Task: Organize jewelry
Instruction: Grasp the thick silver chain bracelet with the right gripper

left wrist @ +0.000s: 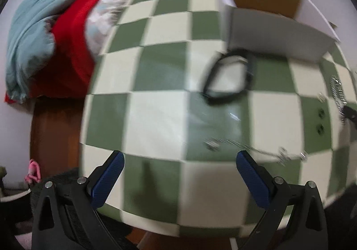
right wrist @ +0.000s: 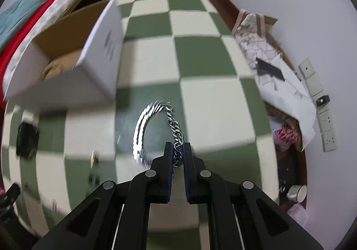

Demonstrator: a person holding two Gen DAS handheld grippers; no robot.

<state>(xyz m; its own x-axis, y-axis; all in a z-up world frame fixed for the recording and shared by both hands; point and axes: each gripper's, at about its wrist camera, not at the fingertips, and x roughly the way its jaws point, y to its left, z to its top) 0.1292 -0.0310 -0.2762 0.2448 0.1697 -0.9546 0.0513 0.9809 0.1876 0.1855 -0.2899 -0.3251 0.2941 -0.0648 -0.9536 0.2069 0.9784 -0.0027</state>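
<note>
My right gripper [right wrist: 177, 149] is shut on a silver chain bracelet [right wrist: 171, 122], which hangs in a loop above the green-and-cream checkered table [right wrist: 200, 98]; the same bracelet shows blurred at the right edge of the left wrist view [left wrist: 337, 91]. My left gripper [left wrist: 180, 160] is open and empty over the table's near part. A black cord loop [left wrist: 227, 78] lies just in front of the open white cardboard box [left wrist: 274, 33]. A thin silver chain [left wrist: 252, 147] lies by my left gripper's right finger. Two small dark earrings [left wrist: 320, 121] lie to the right.
The white box [right wrist: 98, 49] stands at the back left in the right wrist view, a black item [right wrist: 26, 138] lying left of it. Red and blue bedding [left wrist: 55, 33] is piled past the table's left edge. Bags and clutter [right wrist: 279, 76] lie against the right wall.
</note>
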